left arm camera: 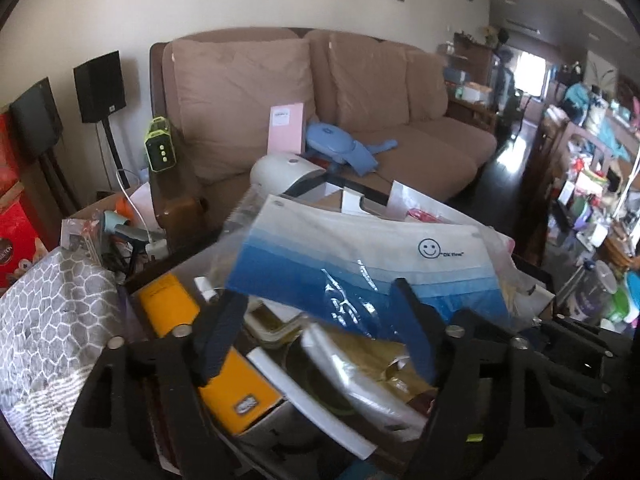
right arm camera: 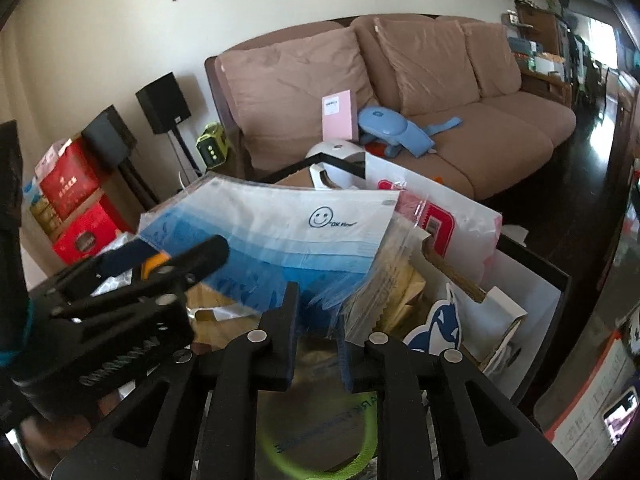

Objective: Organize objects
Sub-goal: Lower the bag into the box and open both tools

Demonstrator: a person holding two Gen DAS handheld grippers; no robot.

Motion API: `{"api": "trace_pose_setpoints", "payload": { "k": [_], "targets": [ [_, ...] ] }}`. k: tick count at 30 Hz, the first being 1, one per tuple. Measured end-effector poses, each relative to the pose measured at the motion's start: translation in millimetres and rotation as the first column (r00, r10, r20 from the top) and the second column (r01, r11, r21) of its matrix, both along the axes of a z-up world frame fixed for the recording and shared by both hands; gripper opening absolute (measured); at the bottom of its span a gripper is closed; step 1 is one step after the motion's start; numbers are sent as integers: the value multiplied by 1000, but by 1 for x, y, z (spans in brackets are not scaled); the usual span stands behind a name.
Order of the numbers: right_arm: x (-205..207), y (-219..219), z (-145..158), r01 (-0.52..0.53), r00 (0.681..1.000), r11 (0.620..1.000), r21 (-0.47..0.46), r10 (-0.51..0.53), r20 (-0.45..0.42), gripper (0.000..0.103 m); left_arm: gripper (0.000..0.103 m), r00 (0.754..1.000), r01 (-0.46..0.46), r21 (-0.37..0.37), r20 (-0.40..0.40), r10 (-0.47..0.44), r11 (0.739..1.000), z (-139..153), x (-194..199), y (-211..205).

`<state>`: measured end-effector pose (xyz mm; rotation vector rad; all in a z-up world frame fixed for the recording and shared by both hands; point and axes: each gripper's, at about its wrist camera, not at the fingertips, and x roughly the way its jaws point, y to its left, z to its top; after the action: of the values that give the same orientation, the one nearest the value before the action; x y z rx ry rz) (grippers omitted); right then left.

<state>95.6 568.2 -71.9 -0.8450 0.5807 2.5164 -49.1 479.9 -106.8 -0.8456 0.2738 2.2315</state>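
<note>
A blue-and-white pouch with a smiley face (left arm camera: 360, 264), inside a clear plastic bag, is lifted over a cluttered table. My right gripper (right arm camera: 318, 300) is shut on its lower edge (right arm camera: 280, 248). My left gripper (left arm camera: 316, 312) is open, its fingers (left arm camera: 224, 332) on either side of the pouch's near edge. It shows in the right wrist view (right arm camera: 160, 260), to the left of the pouch. Under the pouch lie a yellow box (left arm camera: 224, 372), a white box and plastic-wrapped items (left arm camera: 360, 376).
A brown sofa (left arm camera: 360, 100) stands behind the table with a pink card (left arm camera: 285, 128) and a blue toy (left arm camera: 340, 148). A white paper bag with red print (right arm camera: 440, 216) and a whale-print box (right arm camera: 444, 324) lie right. Red boxes (right arm camera: 76, 200) and speakers (right arm camera: 164, 100) stand left.
</note>
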Motion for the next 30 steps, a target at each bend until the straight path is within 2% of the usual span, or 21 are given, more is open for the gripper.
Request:
{"api": "trace_pose_setpoints", "payload": {
  "k": [3, 7, 8, 9, 13, 15, 21, 26, 30],
  "targets": [
    [-2, 0, 1, -13, 1000, 1000, -11, 13, 14, 19, 82, 1000, -21, 8, 4, 21, 1000, 5, -6, -12],
    [-5, -6, 8, -55, 997, 997, -55, 58, 54, 24, 84, 999, -46, 0, -26, 46, 999, 14, -8, -29],
    [-5, -9, 12, -58, 995, 997, -54, 62, 75, 25, 88, 998, -53, -3, -37, 53, 999, 17, -8, -35],
    [-5, -11, 14, -64, 994, 996, -55, 68, 83, 30, 93, 998, -56, -3, -43, 55, 998, 20, -7, -38],
    [-7, -22, 21, -93, 987, 995, -45, 98, 130, 55, 98, 994, -71, 2, -88, 71, 998, 34, -1, -53],
    [-9, -25, 22, -96, 985, 994, -48, 102, 138, 60, 102, 992, -77, -2, -104, 76, 997, 40, 1, -56],
    [-4, -38, 38, -115, 979, 993, -25, 117, 167, 80, 102, 986, -111, -6, -123, 109, 994, 61, 12, -73],
    [1, -44, 50, -96, 975, 995, 3, 94, 203, 84, 102, 987, -131, 32, -94, 134, 991, 79, 15, -93],
    [1, -44, 49, -79, 970, 997, 6, 76, 230, 84, 102, 983, -152, 9, -105, 152, 988, 84, 20, -96]
  ]
}}
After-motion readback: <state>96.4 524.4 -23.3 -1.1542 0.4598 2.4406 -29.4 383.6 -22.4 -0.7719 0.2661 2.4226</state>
